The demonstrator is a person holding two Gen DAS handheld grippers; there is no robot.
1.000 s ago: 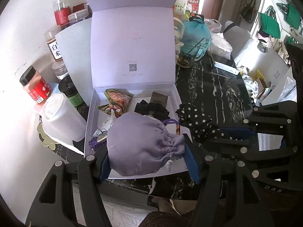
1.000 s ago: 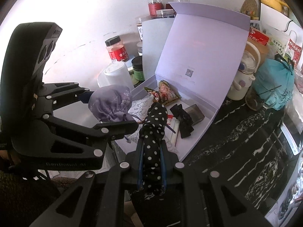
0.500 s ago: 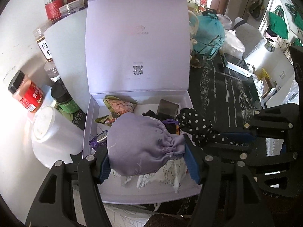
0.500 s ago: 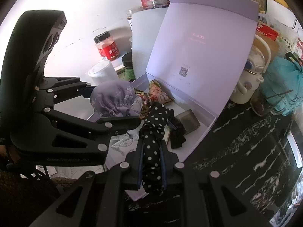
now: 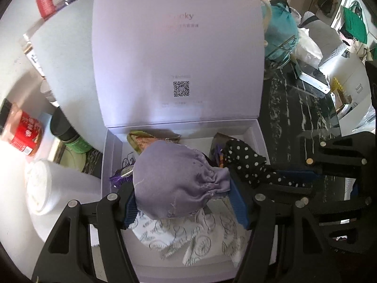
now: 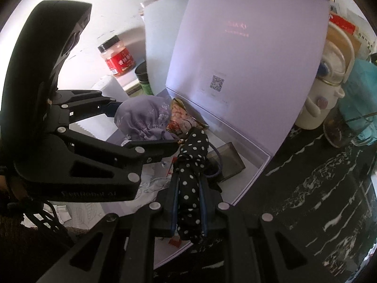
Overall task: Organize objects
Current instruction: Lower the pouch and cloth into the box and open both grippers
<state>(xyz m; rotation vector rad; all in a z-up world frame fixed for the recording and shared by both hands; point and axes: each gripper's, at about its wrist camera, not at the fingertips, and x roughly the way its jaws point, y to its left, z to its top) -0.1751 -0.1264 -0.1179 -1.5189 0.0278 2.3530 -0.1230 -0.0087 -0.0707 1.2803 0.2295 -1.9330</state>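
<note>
My left gripper (image 5: 186, 202) is shut on a purple drawstring pouch (image 5: 179, 179) and holds it over the open lavender box (image 5: 110, 165). The pouch also shows in the right wrist view (image 6: 143, 120). My right gripper (image 6: 189, 202) is shut on a black polka-dot cloth (image 6: 192, 174), held over the box's right half; the cloth also shows in the left wrist view (image 5: 249, 162). In the box lie a snack packet (image 6: 181, 118), a dark flat case (image 6: 228, 160), a patterned white cloth (image 5: 193, 235) and a purple tassel (image 5: 120, 176).
The box lid (image 5: 176, 47) stands upright behind. Spice jars (image 5: 23, 129), a green-labelled jar (image 5: 70, 136) and a white cup (image 5: 44, 188) stand to the left. A cream kettle (image 6: 325, 103) and teal bag (image 5: 280, 33) stand to the right on the black marble counter (image 5: 301, 118).
Both grippers have moved forward with their loads, from the box's front edge to over its inside. The box and lid now look larger and closer.
</note>
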